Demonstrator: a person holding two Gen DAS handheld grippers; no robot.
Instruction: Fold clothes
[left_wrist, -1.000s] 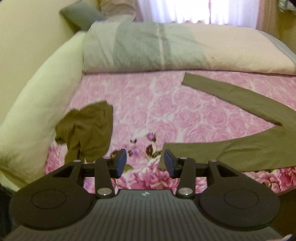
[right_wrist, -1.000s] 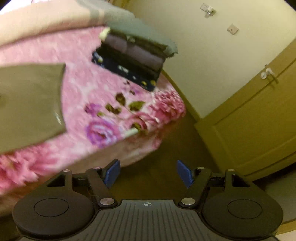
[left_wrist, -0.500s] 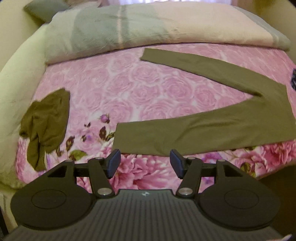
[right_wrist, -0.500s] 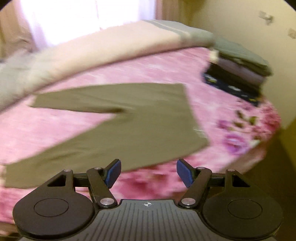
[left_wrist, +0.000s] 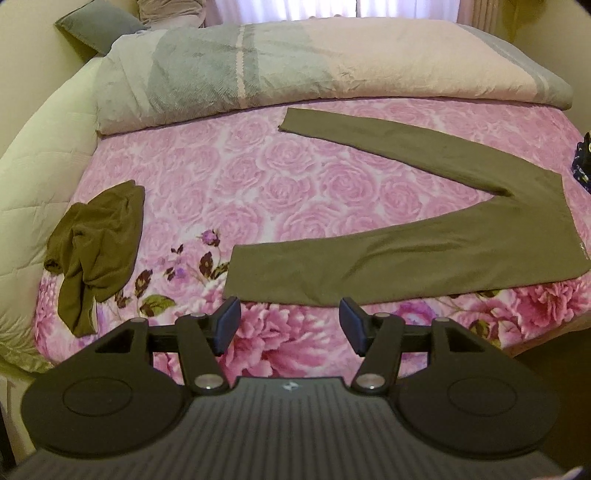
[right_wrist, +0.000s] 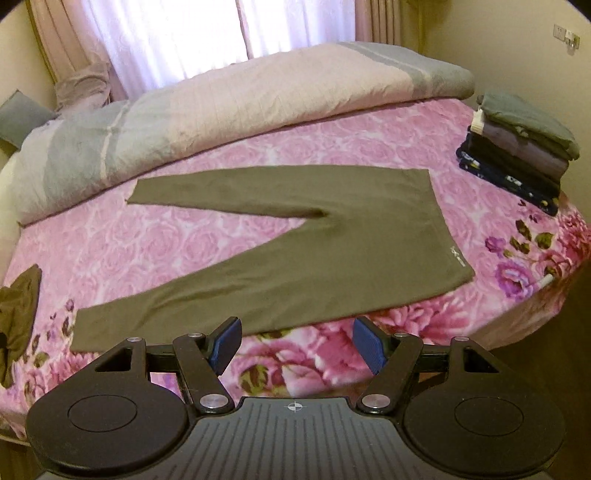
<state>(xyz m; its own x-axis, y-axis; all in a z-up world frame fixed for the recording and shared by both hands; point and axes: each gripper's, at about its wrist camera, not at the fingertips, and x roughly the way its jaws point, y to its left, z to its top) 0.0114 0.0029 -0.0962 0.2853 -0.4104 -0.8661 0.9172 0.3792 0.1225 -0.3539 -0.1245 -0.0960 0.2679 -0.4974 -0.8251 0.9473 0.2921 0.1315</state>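
Right wrist view: I have swung my right gripper (right_wrist: 295, 343) away from the wall and door it faced a second ago; the olive leggings (right_wrist: 295, 236) now lie flat across mid-frame on the pink bedsheet (right_wrist: 258, 136), legs splayed in a V, with the folded stack (right_wrist: 517, 147) at upper right. Left wrist view: my left gripper (left_wrist: 290, 325) has closed in on the near leg's cuff (left_wrist: 240, 273), just above the fingertips. Both sets of jaws stand wide and empty. A crumpled olive garment (left_wrist: 96, 240) waits at left. I judge both grippers are now lined up for the first fold.
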